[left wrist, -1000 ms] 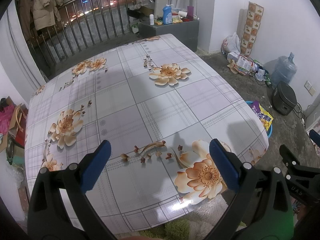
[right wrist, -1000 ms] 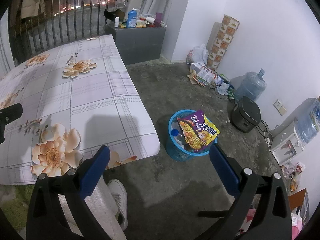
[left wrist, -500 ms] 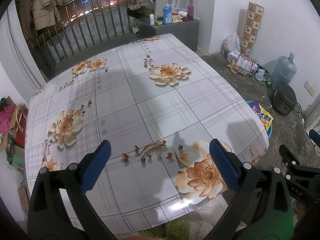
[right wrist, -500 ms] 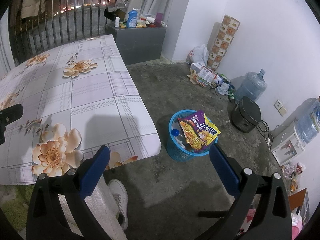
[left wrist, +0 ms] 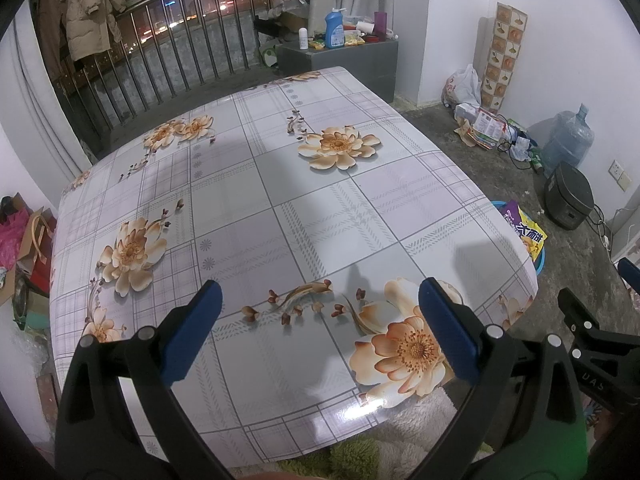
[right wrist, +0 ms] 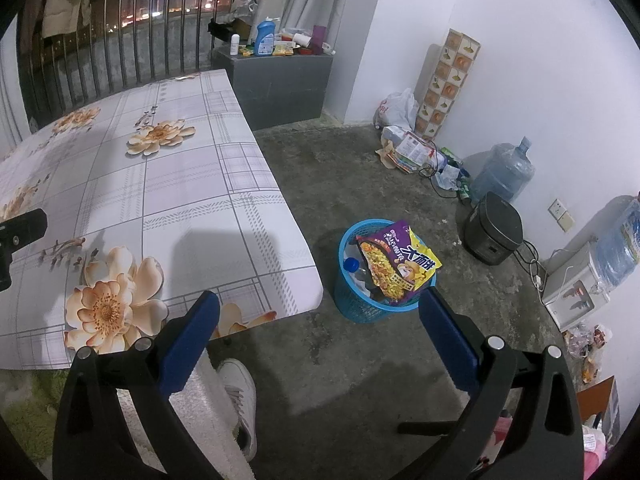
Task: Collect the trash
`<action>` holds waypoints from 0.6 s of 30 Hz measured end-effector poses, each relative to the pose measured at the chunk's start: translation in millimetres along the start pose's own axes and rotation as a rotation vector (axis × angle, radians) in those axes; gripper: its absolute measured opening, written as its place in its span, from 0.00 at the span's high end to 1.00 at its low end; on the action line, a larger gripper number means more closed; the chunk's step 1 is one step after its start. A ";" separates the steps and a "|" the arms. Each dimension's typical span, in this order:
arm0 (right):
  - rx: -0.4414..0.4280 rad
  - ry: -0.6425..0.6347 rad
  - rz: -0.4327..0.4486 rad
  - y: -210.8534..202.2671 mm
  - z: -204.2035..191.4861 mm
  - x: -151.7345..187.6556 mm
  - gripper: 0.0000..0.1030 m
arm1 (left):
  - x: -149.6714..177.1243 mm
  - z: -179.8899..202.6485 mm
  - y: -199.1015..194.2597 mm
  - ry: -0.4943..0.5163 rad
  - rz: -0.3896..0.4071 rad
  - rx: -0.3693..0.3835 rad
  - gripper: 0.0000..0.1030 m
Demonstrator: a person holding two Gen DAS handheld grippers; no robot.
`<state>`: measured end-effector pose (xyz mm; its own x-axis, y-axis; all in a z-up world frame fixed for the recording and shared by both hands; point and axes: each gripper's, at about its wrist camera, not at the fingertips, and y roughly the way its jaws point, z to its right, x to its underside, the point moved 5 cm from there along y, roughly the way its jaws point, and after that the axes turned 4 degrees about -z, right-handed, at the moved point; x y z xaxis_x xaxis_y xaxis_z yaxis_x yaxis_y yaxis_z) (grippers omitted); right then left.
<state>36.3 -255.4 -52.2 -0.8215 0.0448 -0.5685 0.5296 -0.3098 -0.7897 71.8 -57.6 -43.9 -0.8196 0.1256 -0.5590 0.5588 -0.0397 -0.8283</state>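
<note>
A blue plastic waste basket (right wrist: 360, 308) stands on the concrete floor right of the table. A purple and yellow snack bag (right wrist: 396, 264) and a plastic bottle with a blue cap (right wrist: 352, 266) stick out of it. The bag also shows past the table edge in the left wrist view (left wrist: 526, 232). My left gripper (left wrist: 318, 332) is open and empty above the near edge of the floral tablecloth table (left wrist: 280, 208). My right gripper (right wrist: 318, 332) is open and empty above the floor, near the basket.
A dark rice cooker (right wrist: 494, 232), a water jug (right wrist: 504, 172) and loose packets (right wrist: 408, 148) lie along the right wall. A grey cabinet (right wrist: 280, 76) with bottles stands behind the table. A white shoe (right wrist: 240, 396) is below the right gripper.
</note>
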 end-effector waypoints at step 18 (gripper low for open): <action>-0.001 -0.001 0.000 -0.2 0.2 0.1 0.06 | 0.1 -1.3 0.6 -0.001 -0.003 0.001 0.09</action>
<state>36.1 -255.5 -52.0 -0.8218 0.0440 -0.5681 0.5296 -0.3092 -0.7899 72.2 -56.3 -44.4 -0.8215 0.1245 -0.5564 0.5562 -0.0399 -0.8301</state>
